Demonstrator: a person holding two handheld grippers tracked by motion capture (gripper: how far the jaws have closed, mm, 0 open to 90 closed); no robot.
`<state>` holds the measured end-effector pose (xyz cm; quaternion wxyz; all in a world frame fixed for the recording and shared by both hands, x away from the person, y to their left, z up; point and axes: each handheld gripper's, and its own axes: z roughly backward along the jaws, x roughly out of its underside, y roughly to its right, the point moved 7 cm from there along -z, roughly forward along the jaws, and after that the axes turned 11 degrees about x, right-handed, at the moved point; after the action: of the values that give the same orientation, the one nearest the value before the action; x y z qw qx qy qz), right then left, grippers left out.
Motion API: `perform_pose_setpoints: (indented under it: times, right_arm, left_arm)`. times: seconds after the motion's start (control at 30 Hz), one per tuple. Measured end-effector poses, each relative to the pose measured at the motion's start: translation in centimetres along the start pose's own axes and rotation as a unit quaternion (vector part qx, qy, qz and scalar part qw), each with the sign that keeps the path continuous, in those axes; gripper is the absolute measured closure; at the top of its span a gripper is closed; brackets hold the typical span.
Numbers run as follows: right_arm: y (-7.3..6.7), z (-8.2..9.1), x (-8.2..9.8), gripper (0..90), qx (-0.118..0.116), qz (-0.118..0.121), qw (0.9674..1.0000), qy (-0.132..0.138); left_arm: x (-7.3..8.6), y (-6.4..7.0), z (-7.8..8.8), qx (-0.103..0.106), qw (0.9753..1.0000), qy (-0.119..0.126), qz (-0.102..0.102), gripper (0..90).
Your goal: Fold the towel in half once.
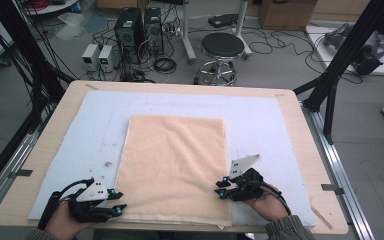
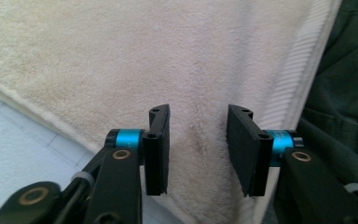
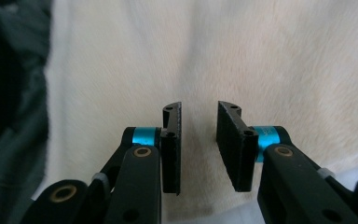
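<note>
1. High view, nearest edge: two hands in grey-green sleeves at the bottom, each gripping a black two-jaw gripper with blue-tipped jaws.
2. Left gripper at the near left corner of a peach towel, jaws parted, tips just at the towel's left edge.
3. Right gripper at the near right edge of the same towel, grey three-cornered plate on top, jaws parted, tips over the towel's border.
4. Towel spread flat as a rectangle on a white mat, toward the near side of a wooden table; black stool and computer towers on the floor beyond.
5. Left gripper view: left gripper with jaws apart, a moderate gap between the pads, nothing pinched; fluffy towel beneath and between them, ribbed hem running along the right, white mat at lower left.
6. Right gripper view: right gripper with a narrower gap, pads clear of each other, towel pile behind the gap, not clamped; dark sleeve fabric at far left.
</note>
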<state>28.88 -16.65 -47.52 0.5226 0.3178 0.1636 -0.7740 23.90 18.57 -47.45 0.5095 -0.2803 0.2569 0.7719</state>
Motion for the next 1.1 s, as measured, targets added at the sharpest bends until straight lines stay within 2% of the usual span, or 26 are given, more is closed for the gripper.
perform_pose_setpoints:
  times: [0.03,0.13,0.23,0.33,0.53,0.6,0.7,0.83,0.97,1.1]
  right_arm:
    - [-0.1,-0.4,0.3,69.4,-0.003,0.005,0.9999,-0.008]
    - [-0.2,-0.3,0.2,67.3,0.0,-0.004,1.0,0.004]
    - [0.3,0.1,-0.3,62.1,0.004,-0.019,0.9995,0.023]
    - [1.1,0.4,-0.9,55.6,0.022,-0.032,0.9986,0.037]
    - [2.9,0.6,-1.7,39.6,0.054,-0.064,0.9948,0.058]
    - [3.7,0.6,-1.9,33.7,0.067,-0.08,0.9926,0.061]
    - [4.9,0.5,-2.2,28.4,0.081,-0.096,0.9899,0.066]
    - [6.3,0.6,-3.1,24.9,0.092,-0.104,0.988,0.069]
    - [7.4,0.7,-4.5,23.4,0.103,-0.098,0.9866,0.079]
    - [7.8,0.8,-5.6,23.2,0.102,-0.092,0.9873,0.079]
  left_arm:
    - [0.1,-0.1,-0.2,0.0,1.0,-0.003,0.0,57.4]
    - [-0.2,-0.3,-0.2,-0.001,1.0,0.003,-0.001,55.4]
    - [-0.9,-0.7,0.2,-0.009,0.9997,0.024,0.002,51.5]
    - [-2.0,-1.5,0.7,-0.022,0.9985,0.05,0.009,48.0]
    - [-3.3,-3.0,1.0,-0.032,0.9965,0.074,0.022,40.8]
    - [-3.6,-3.5,1.0,-0.026,0.996,0.08,0.028,39.3]
    - [-4.2,-4.4,1.0,-0.033,0.9945,0.092,0.037,35.0]
    - [-5.2,-5.4,1.4,-0.044,0.9926,0.105,0.042,32.2]
    - [-6.2,-6.3,2.3,-0.06,0.9886,0.129,0.048,32.0]
    - [-6.5,-6.9,2.9,-0.067,0.9872,0.135,0.053,32.0]
